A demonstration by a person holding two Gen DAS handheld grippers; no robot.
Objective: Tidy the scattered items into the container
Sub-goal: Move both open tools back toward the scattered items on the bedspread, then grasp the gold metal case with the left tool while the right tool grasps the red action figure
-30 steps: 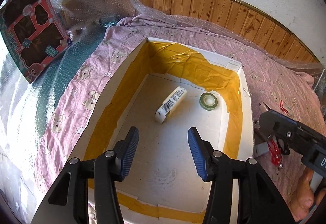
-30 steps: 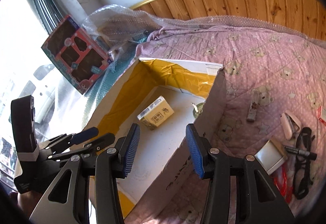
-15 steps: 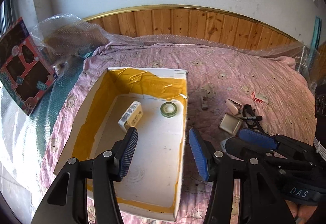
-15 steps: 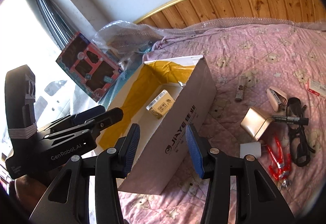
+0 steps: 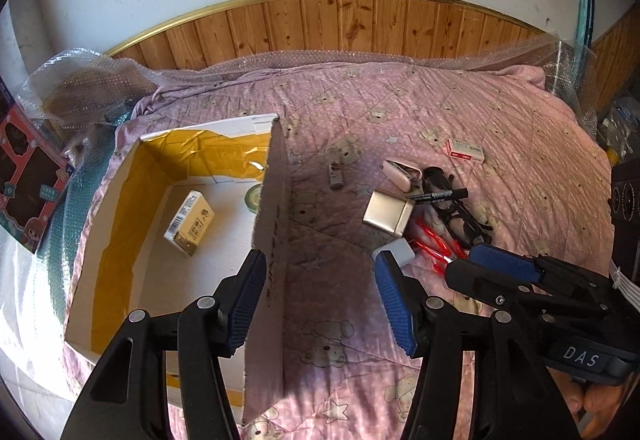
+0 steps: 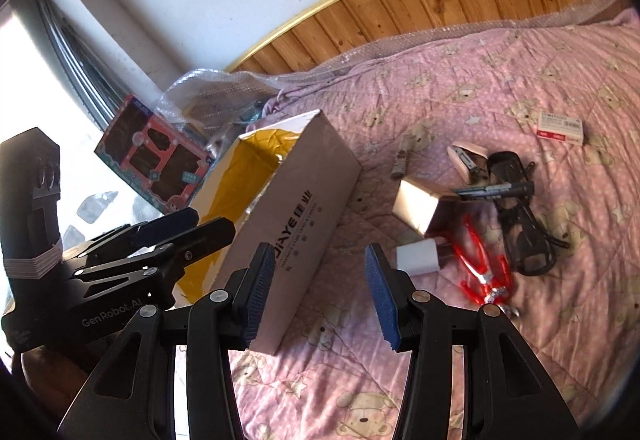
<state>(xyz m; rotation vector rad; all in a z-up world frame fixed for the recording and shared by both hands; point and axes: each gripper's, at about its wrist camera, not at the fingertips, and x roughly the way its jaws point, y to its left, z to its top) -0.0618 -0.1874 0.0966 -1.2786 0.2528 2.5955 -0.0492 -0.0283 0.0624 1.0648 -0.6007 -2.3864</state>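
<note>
Grippers between picks: left gripper (image 5: 320, 300) and right gripper (image 6: 320, 292) both empty, jaws apart, hovering by the cardboard box (image 5: 276, 208) wall; box on pink quilt (image 5: 500, 112) already holds small carton (image 5: 190, 222) + tape roll (image 5: 253, 196); loose cluster, e.g. white charger (image 6: 416, 260), red pliers (image 6: 480, 268), marker (image 6: 496, 190), lies right of box, nearest right gripper, so prob. next pick.
</note>
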